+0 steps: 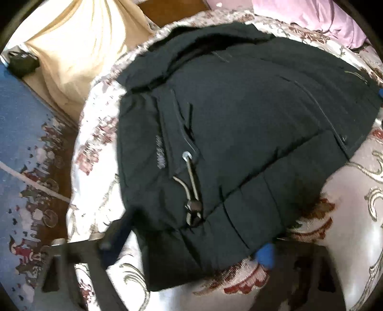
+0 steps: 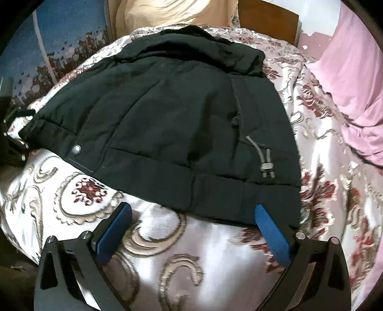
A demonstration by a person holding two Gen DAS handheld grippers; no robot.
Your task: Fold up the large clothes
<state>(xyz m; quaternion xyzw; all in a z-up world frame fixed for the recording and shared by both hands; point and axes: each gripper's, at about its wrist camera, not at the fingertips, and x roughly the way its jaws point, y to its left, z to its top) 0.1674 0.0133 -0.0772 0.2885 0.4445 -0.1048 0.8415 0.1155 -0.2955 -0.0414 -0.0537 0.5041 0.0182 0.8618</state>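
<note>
Bedspread (image 2: 167,251), floral satin, carries a dark jacket (image 2: 167,124) lying flat across the bed. Only the left view shows its grey logo (image 1: 160,153); only the right shows a snap (image 2: 76,150). The right hand-held gripper (image 2: 192,215) stands spread at the hem, one finger (image 2: 271,235) touching it. The left hand-held gripper (image 1: 186,241) straddles the hem, its grip unclear through blur.

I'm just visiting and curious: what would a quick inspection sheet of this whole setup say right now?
Surface: bedspread, shiny, floral, on a bed.
Job's things: dark jacket lying flat, hem nearest the grippers, drawcord toggle showing.
Clutter: pink cloth and cream cloth at the bed's far side.
Grippers: right gripper open, just short of the hem; left gripper straddling the hem, blurred.
Cables: nothing seen.
Surroundings: blue patterned wall covering.
</note>
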